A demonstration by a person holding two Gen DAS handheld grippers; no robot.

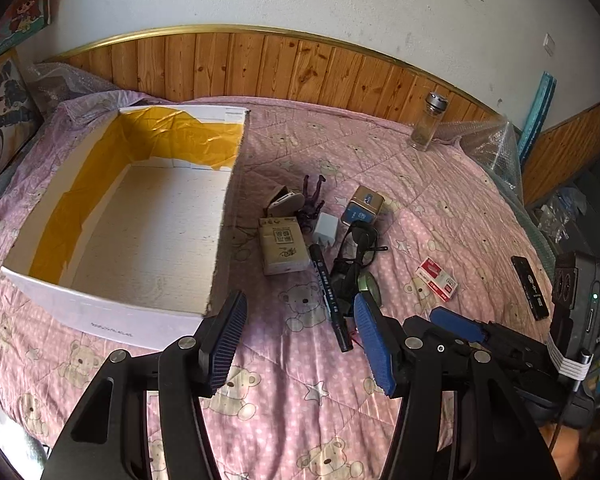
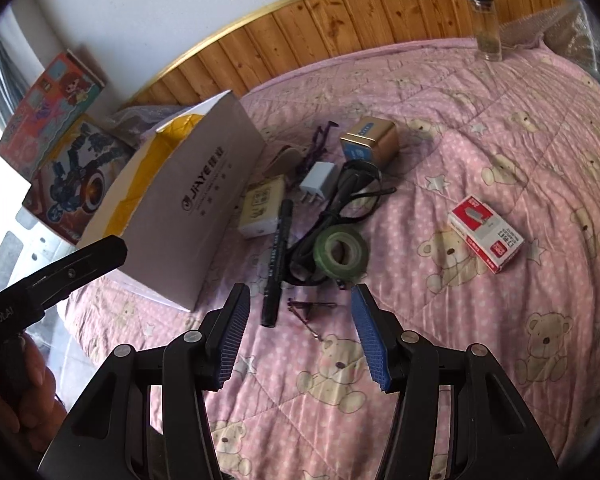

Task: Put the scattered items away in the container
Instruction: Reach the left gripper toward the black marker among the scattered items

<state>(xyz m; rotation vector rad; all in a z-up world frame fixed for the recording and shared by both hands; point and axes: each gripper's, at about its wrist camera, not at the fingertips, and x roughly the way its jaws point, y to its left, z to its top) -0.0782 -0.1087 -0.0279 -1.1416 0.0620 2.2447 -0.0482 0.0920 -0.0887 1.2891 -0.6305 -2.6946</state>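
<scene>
We are hovering both grippers over the pink teddy-bear quilt (image 1: 308,392), and neither is holding anything. Our left gripper (image 1: 296,320) is showing its jaws spread wide, just off the near right corner of the white cardboard box (image 1: 112,312), which is sitting open with yellow tape lining its inner walls. Our right gripper (image 2: 298,308) is also spread, with nothing between the blue pads (image 2: 232,344).

The clutter is lying in a loose pile just right of the box. The black marker (image 2: 276,256) is stretching its long axis away from us, one end pointing back at the right gripper, the other toward the beige carton (image 2: 260,208). A green tape roll (image 2: 340,250) is lying flat beside it, touching the tangled black cable (image 2: 340,192). Beyond them we are seeing a white charger plug (image 2: 318,182) and a gold tin (image 2: 370,138). A thin purple clip (image 2: 308,308) is lying just ahead of the right jaws.

The red-and-white staple box (image 2: 486,232) is sitting apart to the right. A glass jar (image 1: 428,120) is standing upright near the wooden paneling.
</scene>
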